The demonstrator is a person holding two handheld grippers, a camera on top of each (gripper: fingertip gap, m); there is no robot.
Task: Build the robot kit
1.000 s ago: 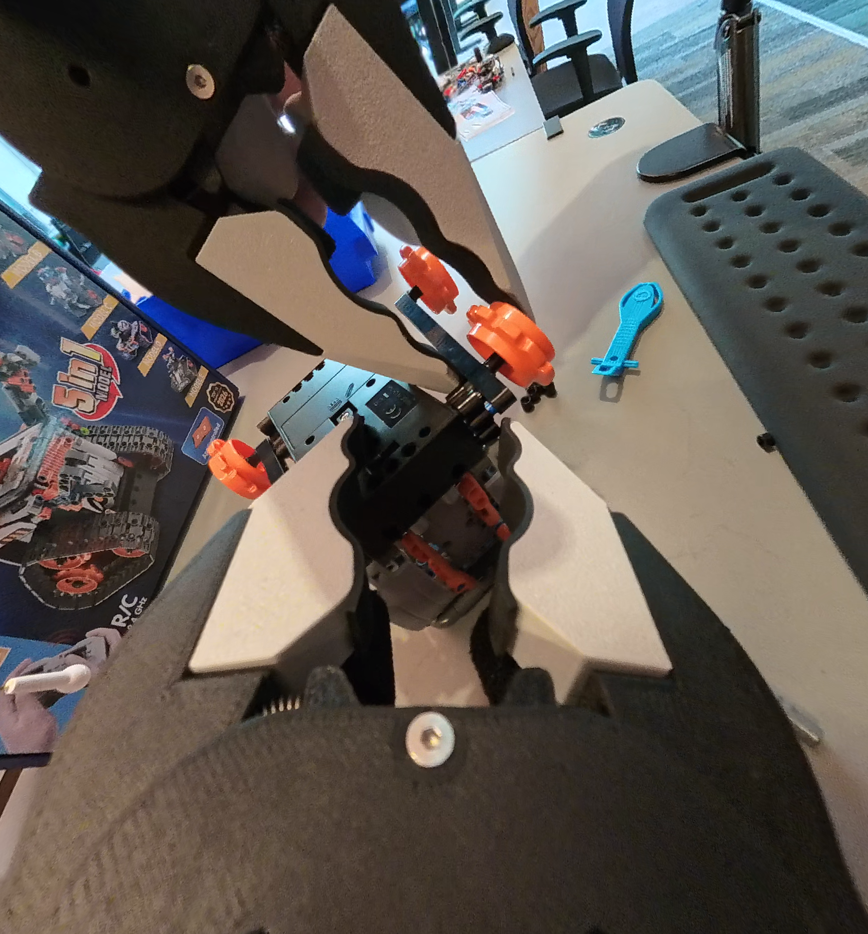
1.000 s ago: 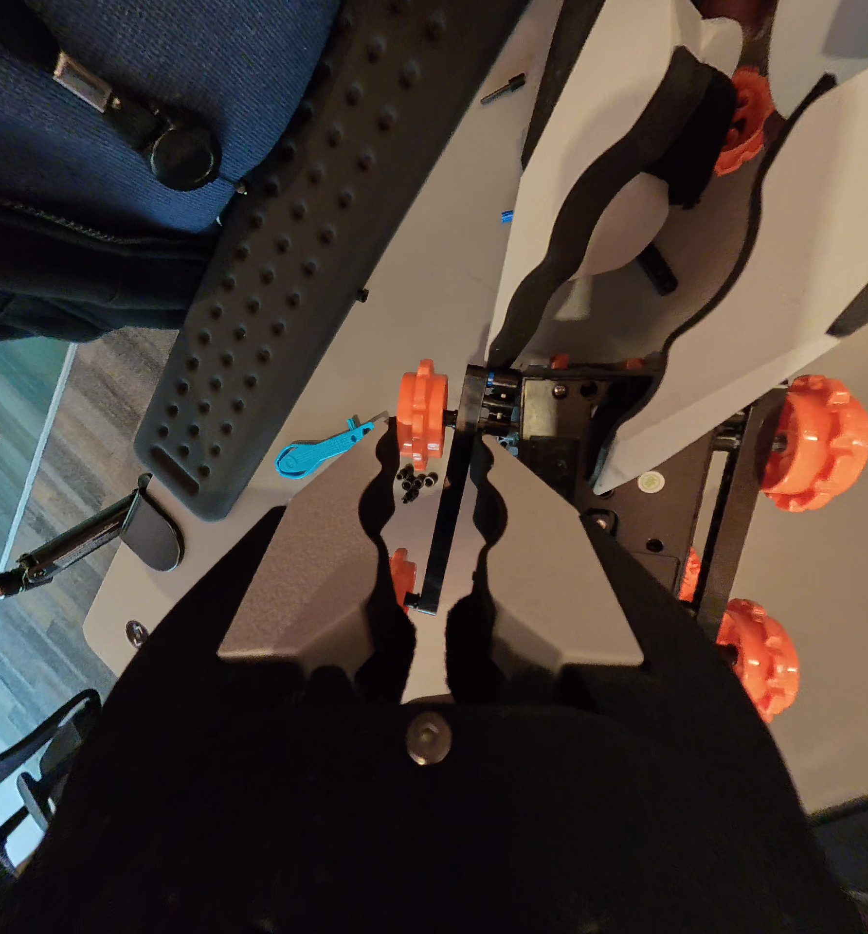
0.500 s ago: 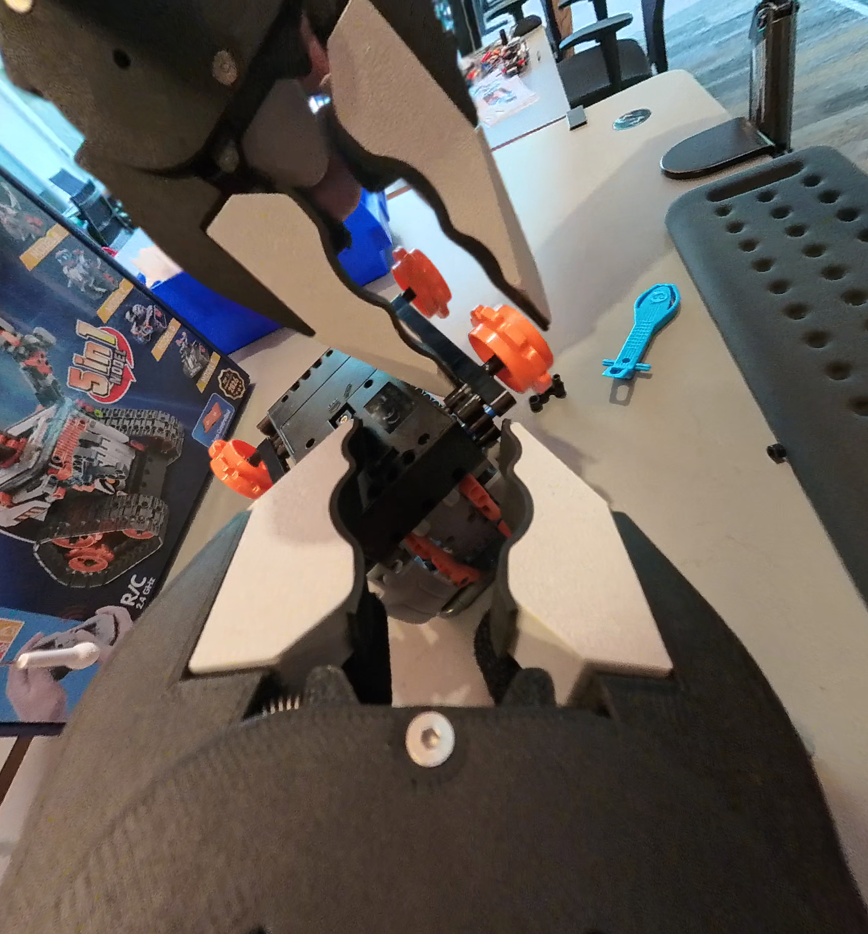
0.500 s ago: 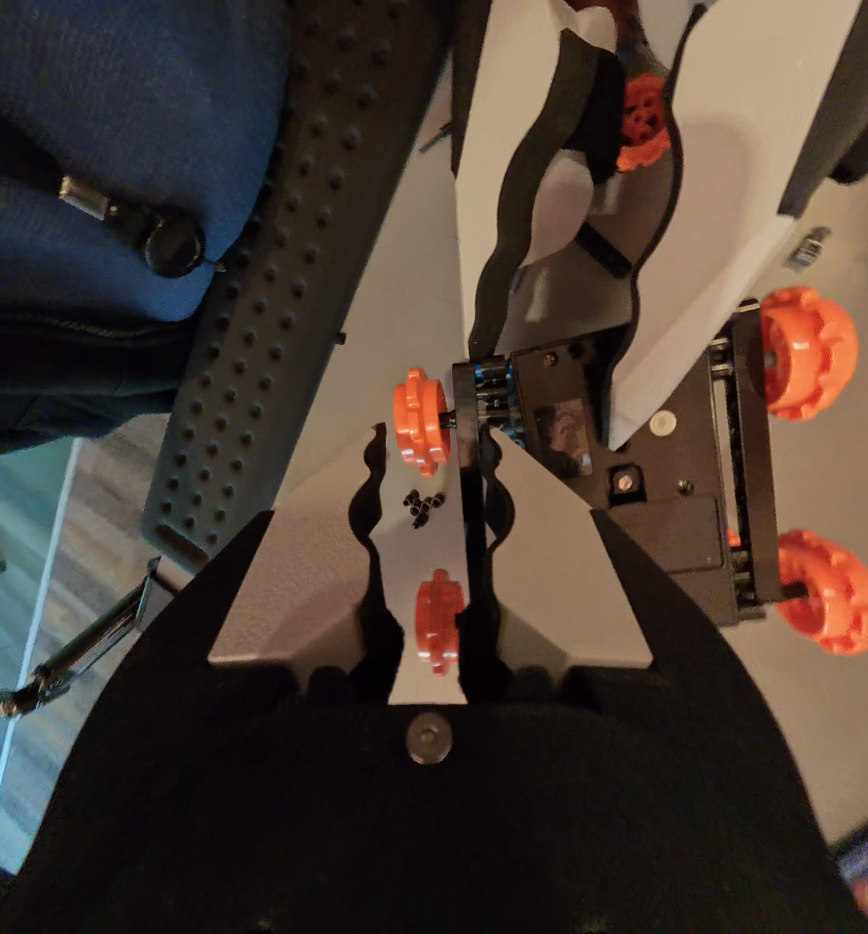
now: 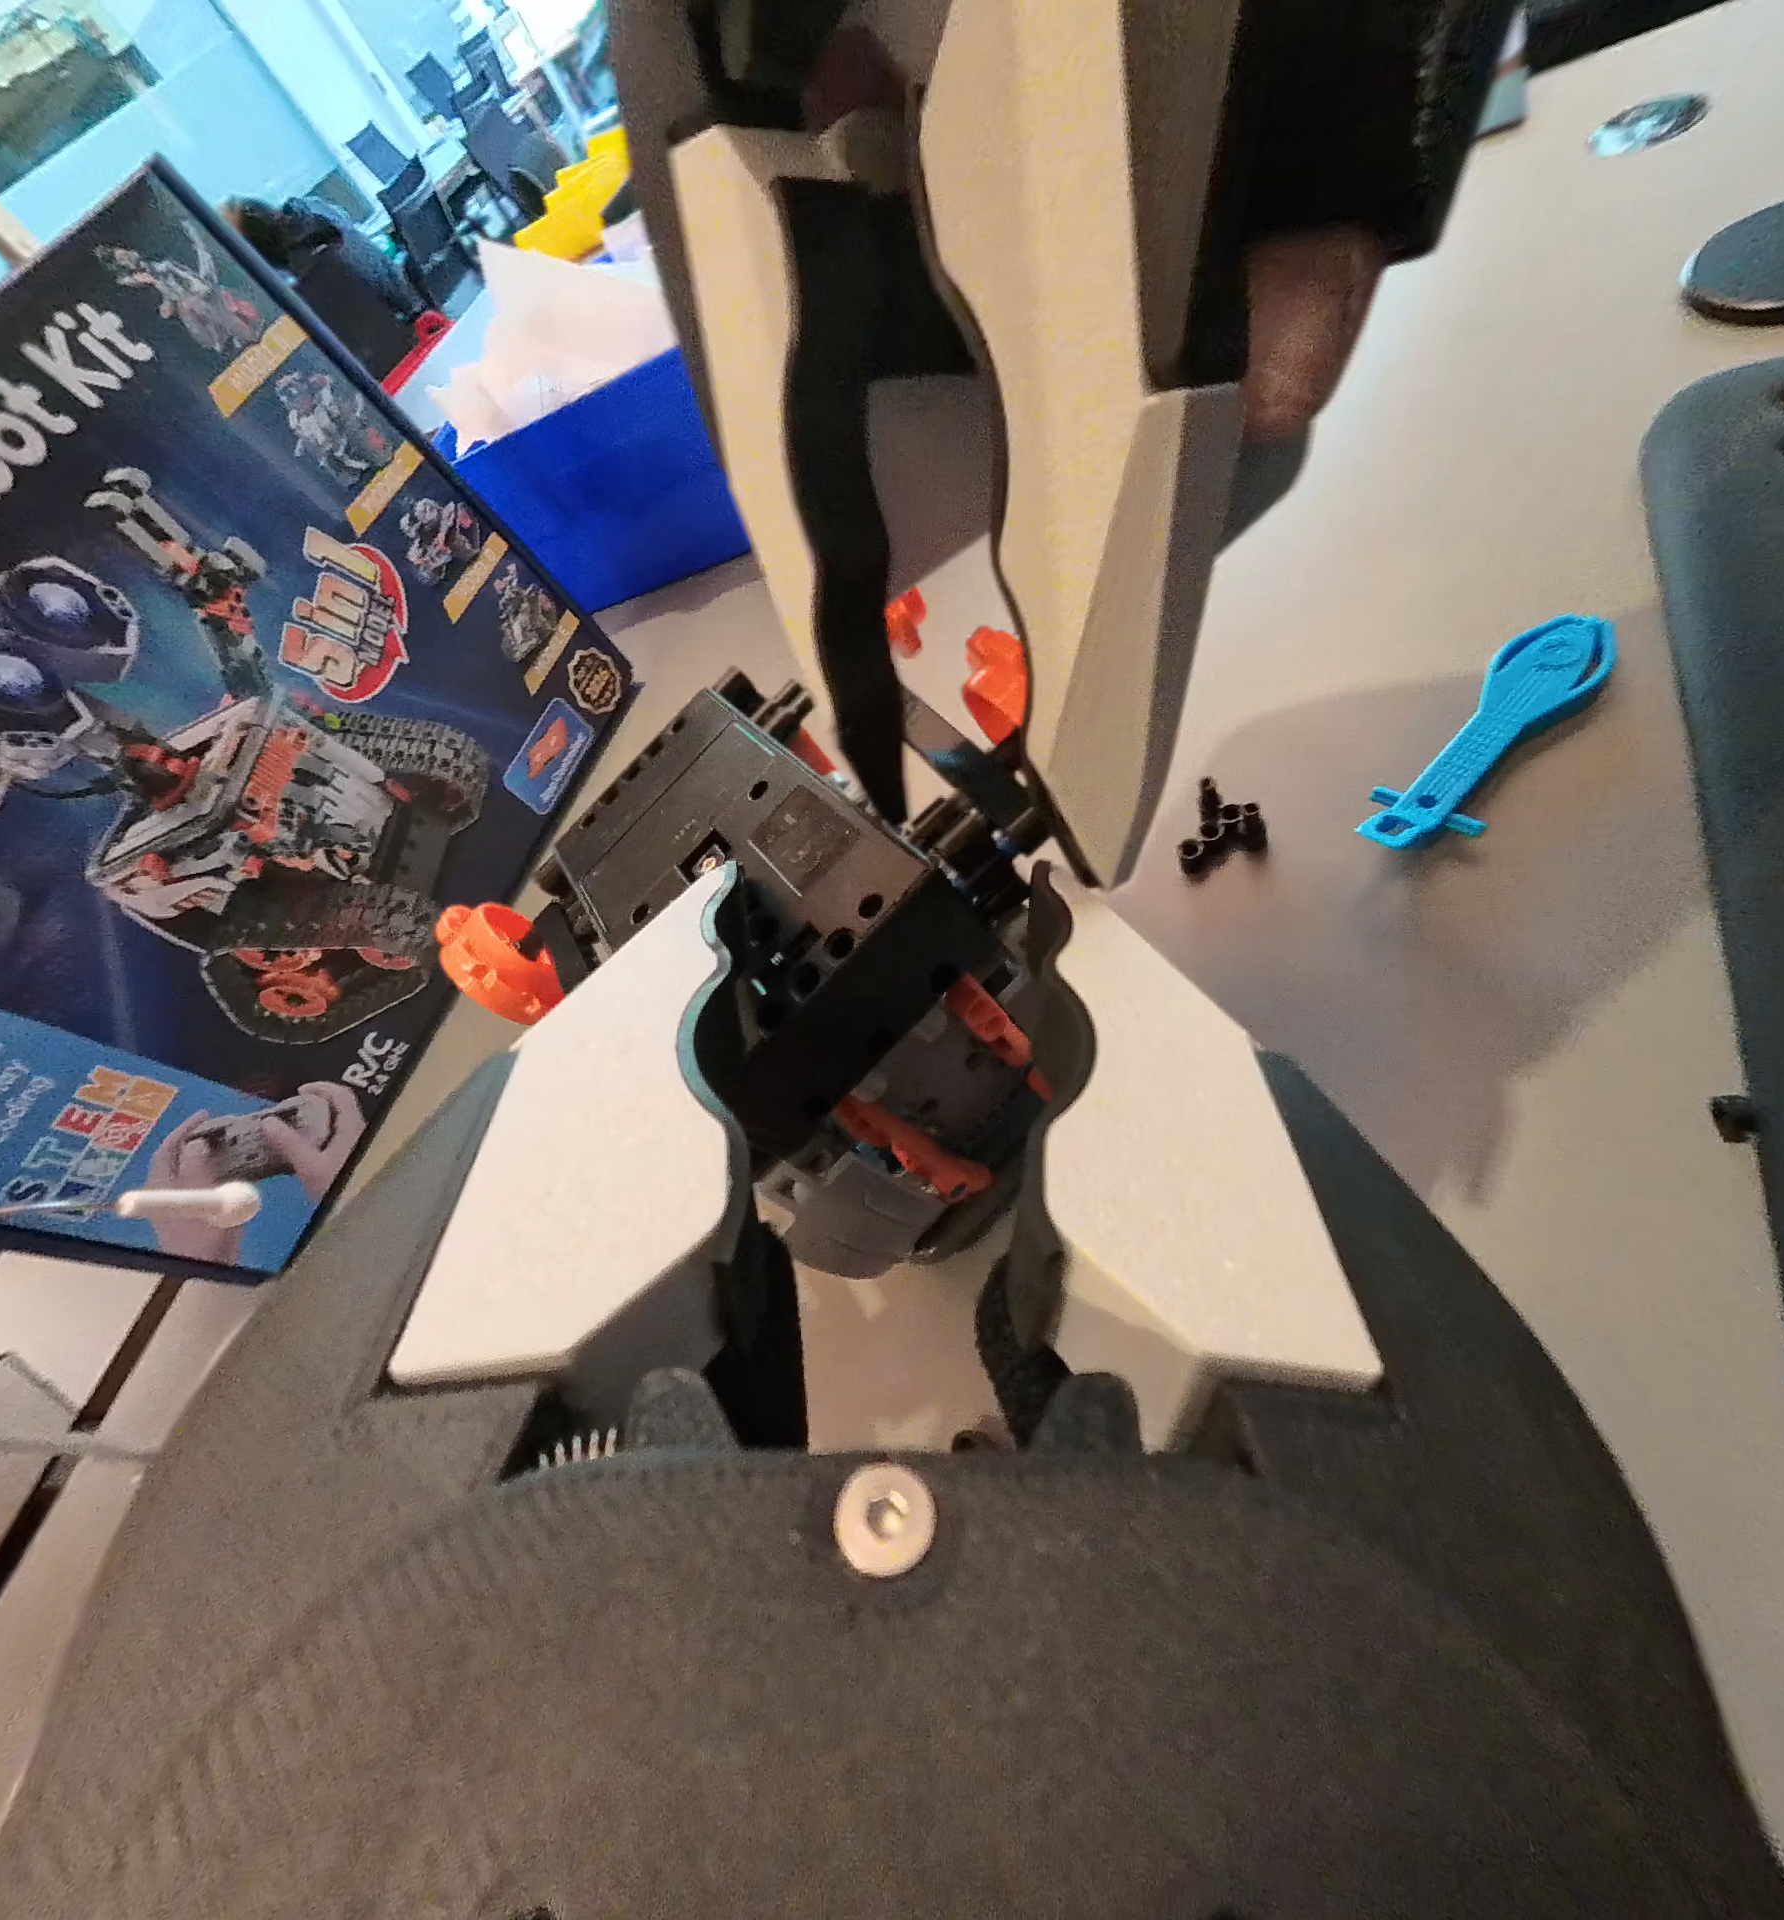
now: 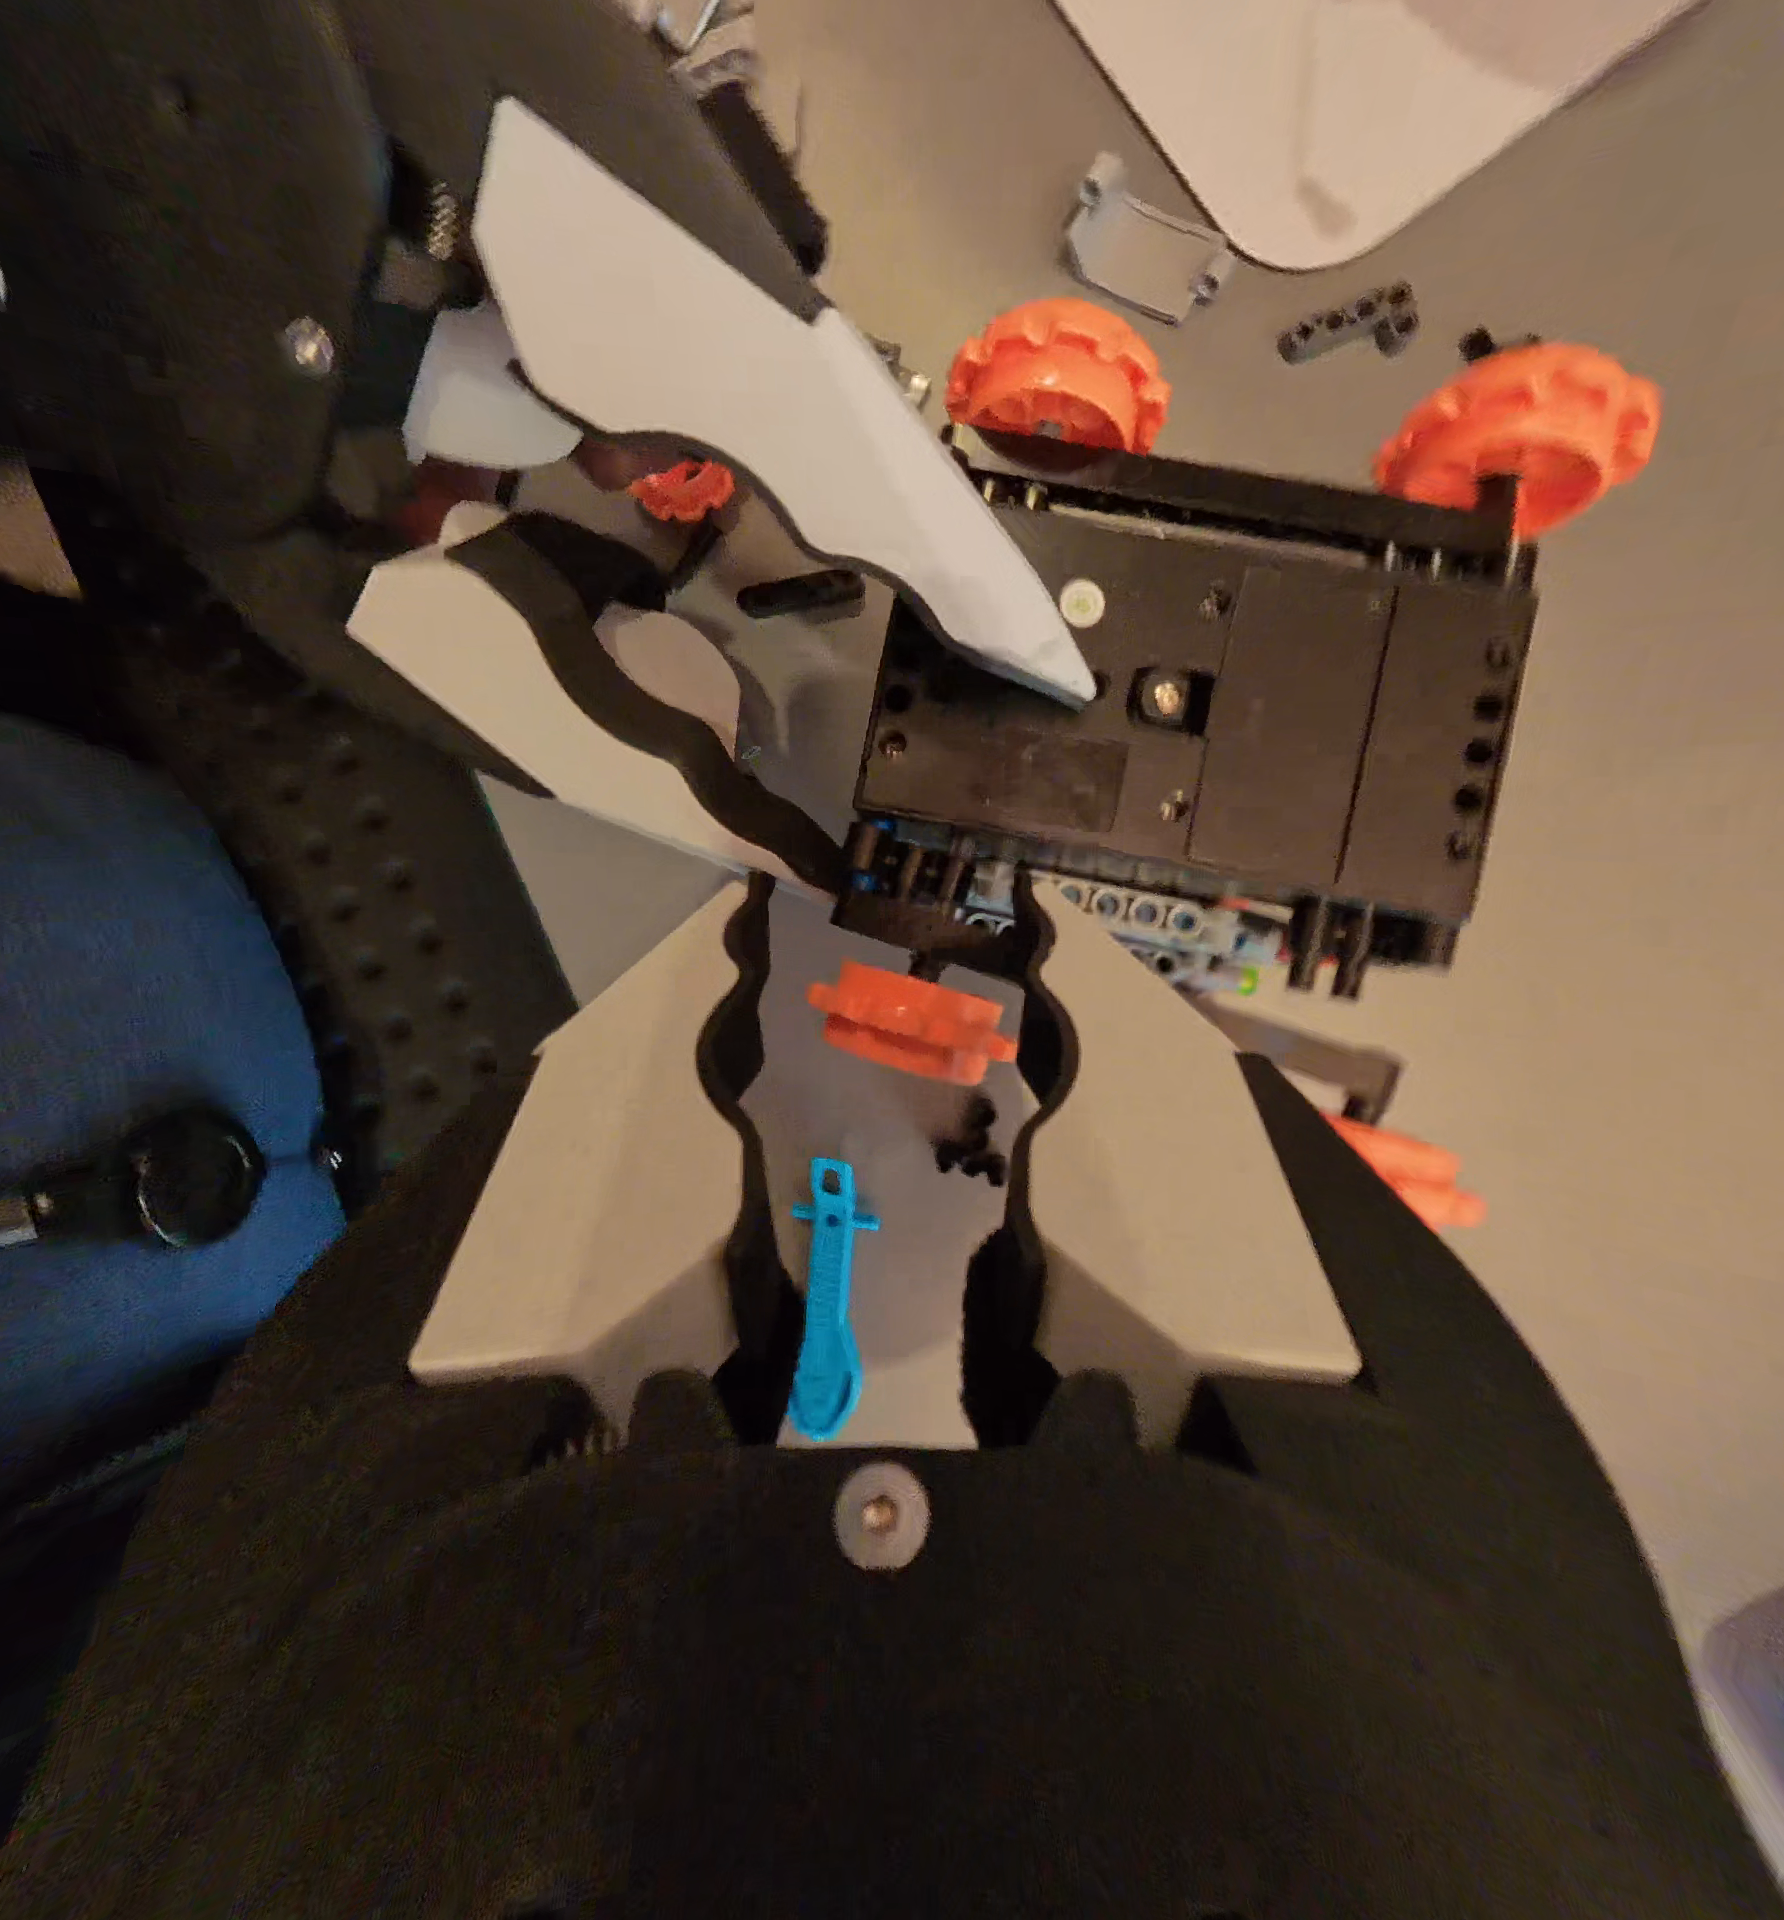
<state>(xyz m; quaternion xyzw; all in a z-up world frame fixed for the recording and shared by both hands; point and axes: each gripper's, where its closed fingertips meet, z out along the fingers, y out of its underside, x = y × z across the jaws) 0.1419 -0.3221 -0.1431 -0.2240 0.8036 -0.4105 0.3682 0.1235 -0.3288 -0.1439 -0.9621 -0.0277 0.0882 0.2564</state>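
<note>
Left wrist view, from left to right: a printed kit box (image 5: 192, 748) leans at the table's left edge, with a blue bin (image 5: 607, 488) behind it. At centre, the left gripper (image 5: 883, 904) is clamped on the near end of a black block-built vehicle chassis (image 5: 763, 842), its grey fingers (image 5: 597, 1122) pressing the two sides. An orange wheel (image 5: 493, 956) projects from the chassis just left of the left finger. Above, the right gripper (image 5: 981, 790) reaches down, its jaws parted around a thin black beam (image 5: 961, 758) at the far side of the chassis; whether the pads touch the beam cannot be told. Further right, a cluster of small black pins (image 5: 1220, 826) lies on the pale table (image 5: 1439, 1039), then a blue flat tool (image 5: 1490, 727), then a dark perforated mat (image 5: 1781, 727).

Right wrist view, from left to right: the left gripper (image 6: 929, 727) grips the chassis (image 6: 1231, 707) corner. The right gripper (image 6: 893, 904) stands apart at the chassis edge, with an orange wheel (image 6: 909, 1023), the pins (image 6: 971, 1138) and the blue tool (image 6: 826, 1320) visible between its fingers (image 6: 607, 1195). Two larger orange wheels (image 6: 1059, 379) sit on the far side of the chassis.
</note>
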